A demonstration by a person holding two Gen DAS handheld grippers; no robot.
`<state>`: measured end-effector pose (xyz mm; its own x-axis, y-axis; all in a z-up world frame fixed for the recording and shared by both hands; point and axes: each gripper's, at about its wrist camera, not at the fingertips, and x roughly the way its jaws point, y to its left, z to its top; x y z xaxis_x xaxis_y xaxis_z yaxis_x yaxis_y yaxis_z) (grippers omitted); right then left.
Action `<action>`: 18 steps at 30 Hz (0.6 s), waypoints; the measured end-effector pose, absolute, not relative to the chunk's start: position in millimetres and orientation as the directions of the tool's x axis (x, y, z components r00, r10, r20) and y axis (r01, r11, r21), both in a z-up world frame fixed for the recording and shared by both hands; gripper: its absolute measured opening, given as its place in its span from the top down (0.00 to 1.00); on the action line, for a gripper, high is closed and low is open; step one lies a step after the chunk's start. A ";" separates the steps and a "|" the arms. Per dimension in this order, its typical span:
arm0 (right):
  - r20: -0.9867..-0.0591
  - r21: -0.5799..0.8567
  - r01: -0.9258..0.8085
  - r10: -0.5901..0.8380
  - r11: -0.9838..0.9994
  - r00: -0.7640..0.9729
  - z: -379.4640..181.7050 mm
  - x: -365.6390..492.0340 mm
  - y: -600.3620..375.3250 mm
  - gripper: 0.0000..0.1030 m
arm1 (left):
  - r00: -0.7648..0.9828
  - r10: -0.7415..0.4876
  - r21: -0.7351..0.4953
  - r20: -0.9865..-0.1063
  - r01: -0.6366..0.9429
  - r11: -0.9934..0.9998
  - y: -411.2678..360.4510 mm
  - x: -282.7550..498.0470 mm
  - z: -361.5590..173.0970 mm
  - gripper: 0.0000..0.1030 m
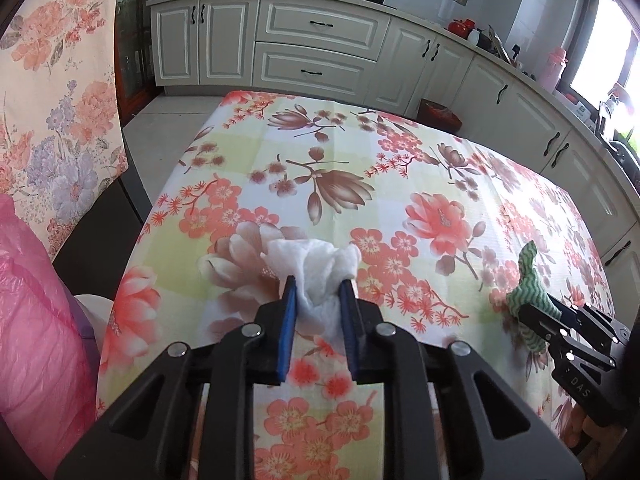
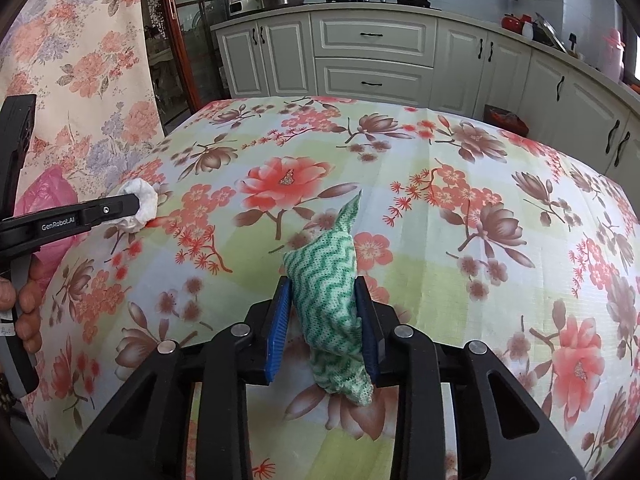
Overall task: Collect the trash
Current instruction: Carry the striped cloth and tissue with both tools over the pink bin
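Over floral tablecloth (image 1: 340,168) in white-cabinet kitchen, left tool (image 1: 318,292) clamps white tissue (image 1: 316,268), right tool (image 2: 322,296) clamps green cloth (image 2: 326,280)

left tool (image 1: 318,286): clamped, level, pointing forward | right tool (image 2: 322,286): clamped, level, alongside, well apart

You hold a soft, crumpled white paper tissue (image 1: 314,276) and a bumpy green woven cloth (image 2: 328,296). Your gripper pads (image 1: 289,328) look like matt blue rubber. The flowery tablecloth (image 2: 440,208) looks smooth. The pink plastic bag (image 1: 36,340) shines.
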<state>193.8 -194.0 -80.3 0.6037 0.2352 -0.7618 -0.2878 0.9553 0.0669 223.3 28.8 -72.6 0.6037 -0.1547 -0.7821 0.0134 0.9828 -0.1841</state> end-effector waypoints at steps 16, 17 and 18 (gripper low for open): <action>-0.692 0.091 -0.261 0.249 0.961 0.677 -38.9 163.4 -204.4 0.70 | 0.697 -0.192 -0.186 -0.690 0.085 0.979 6.1 151.4 -3.1 0.80; -0.690 0.090 -0.262 0.250 0.961 0.679 -37.0 161.0 -204.3 0.70 | 0.701 -0.194 -0.187 -0.686 0.088 0.979 5.6 148.0 0.3 0.80; -0.687 0.088 -0.264 0.251 0.960 0.682 -34.8 158.8 -204.0 0.70 | 0.705 -0.195 -0.186 -0.682 0.090 0.978 5.0 144.9 3.0 0.80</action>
<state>158.8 -204.0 -34.8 0.6823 0.2508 -0.6867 -0.2640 0.9604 0.0884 144.9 5.0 3.0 0.7051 -0.1950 -0.6818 0.0904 0.9783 -0.1864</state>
